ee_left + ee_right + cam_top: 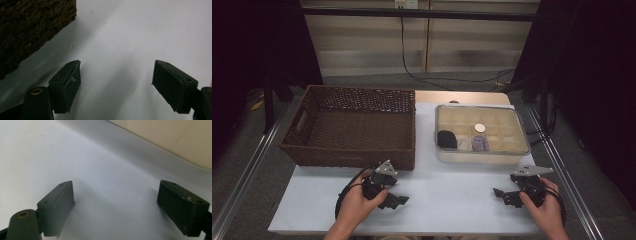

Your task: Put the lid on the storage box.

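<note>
Near left gripper [398, 200]: dark brown wicker basket [357, 150], woven, rectangular

Small things in the box, hard to make out
The basket [30, 32] is cut off by the frame's edge; the box's [482, 152] dark, pale and purple bits are too small to name.

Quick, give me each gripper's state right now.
Left gripper: open, nothing between the jaws, over the white table beside the basket.
Right gripper: open, nothing between the jaws, near the box.
</note>
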Demonstrator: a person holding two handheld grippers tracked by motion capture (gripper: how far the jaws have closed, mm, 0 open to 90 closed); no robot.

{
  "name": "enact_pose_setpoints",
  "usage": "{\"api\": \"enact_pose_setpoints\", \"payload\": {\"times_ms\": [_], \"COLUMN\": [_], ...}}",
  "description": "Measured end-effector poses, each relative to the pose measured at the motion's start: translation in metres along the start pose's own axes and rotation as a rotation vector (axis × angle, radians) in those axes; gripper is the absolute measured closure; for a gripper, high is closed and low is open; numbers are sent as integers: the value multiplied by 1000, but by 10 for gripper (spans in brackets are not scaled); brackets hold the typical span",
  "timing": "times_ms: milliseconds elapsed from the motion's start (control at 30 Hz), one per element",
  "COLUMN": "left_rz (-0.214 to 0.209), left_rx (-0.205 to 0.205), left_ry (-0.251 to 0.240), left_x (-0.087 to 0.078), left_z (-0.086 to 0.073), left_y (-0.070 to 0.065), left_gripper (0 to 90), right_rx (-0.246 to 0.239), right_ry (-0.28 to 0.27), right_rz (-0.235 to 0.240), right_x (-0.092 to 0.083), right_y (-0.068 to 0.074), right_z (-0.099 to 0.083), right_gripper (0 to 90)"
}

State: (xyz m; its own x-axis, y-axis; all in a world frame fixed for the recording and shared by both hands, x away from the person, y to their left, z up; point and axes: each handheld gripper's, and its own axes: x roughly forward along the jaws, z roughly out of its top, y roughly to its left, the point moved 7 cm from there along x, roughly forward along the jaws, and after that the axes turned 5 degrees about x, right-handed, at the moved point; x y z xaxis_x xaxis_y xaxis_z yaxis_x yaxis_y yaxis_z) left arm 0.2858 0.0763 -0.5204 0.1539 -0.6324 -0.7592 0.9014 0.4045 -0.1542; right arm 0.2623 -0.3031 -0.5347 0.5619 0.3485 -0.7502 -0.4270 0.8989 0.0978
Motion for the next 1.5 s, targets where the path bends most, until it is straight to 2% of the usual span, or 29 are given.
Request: {"api": "enact_pose_setpoints", "payload": {"times_ms": [200,267,567,1033,1133,1200,1367,1467,1500], "left_rz": [10,19,21,26,24,18,26,23,22], "left_rx": [8,12,21,99,109,101,136,152,152], "left_ry": [-3,3,-16,-49,-47,-65,-61,-67,-83], "left_x": [-3,-3,-6,-8,-8,-7,-8,-7,-6], "left_z": [-6,-8,-12,-21,-22,-22,-24,-25,-25], "left_y": [4,5,7,6,7,6,6,5,4], "left_gripper": [226,226,223,201,196,196,190,173,165], "right_rx": [-20,-6,-20,-20,-21,-21,-20,-20,-20], "right_ry": [-42,-48,-58,-63,-63,-64,-63,-62,-63], "right_rz": [3,0,-4,-5,-6,-7,-7,-9,-9], "right_x": [1,0,1,1,1,1,1,1,1], "right_y": [0,1,0,1,1,1,1,1,1], "right_z": [-2,-3,-3,-3,-3,-3,-3,-4,-4], "right_gripper": [130,130,127,126,127,126,126,126,126]}}
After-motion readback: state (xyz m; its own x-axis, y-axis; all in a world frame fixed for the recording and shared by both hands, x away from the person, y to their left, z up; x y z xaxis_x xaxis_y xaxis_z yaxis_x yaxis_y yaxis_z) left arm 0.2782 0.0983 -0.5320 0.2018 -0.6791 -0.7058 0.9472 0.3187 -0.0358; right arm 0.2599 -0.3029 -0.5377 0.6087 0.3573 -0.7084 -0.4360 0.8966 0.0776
